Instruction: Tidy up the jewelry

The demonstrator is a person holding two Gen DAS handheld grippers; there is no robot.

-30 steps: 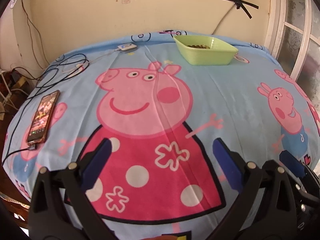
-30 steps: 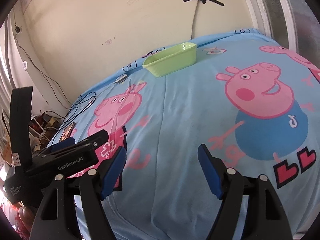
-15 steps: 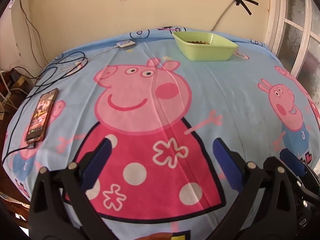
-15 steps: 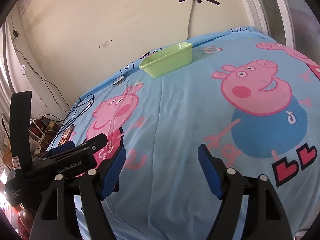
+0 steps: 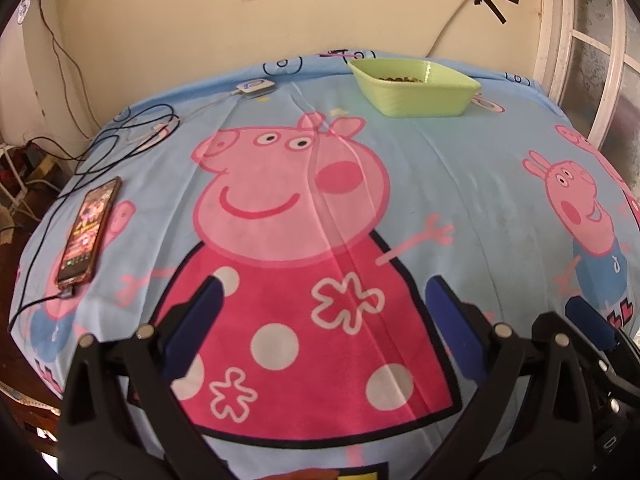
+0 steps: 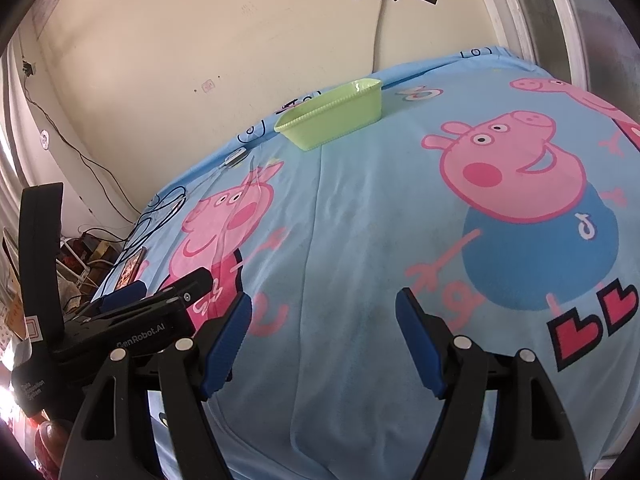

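At the left edge of the cartoon-pig bedsheet [image 5: 460,168] covering the worktop, a smartphone [image 5: 88,232] lies with its screen lit and a black cable [image 5: 104,152] plugged into its near end. The left tongs [image 5: 324,320] hover over the pink-dress print, jaws apart and empty; the right tongs [image 6: 324,332] hover beside them, equally spread and empty. The green plastic tray [image 5: 416,86] sits at the far edge near the wall, small jewelry pieces [image 5: 402,78] inside.
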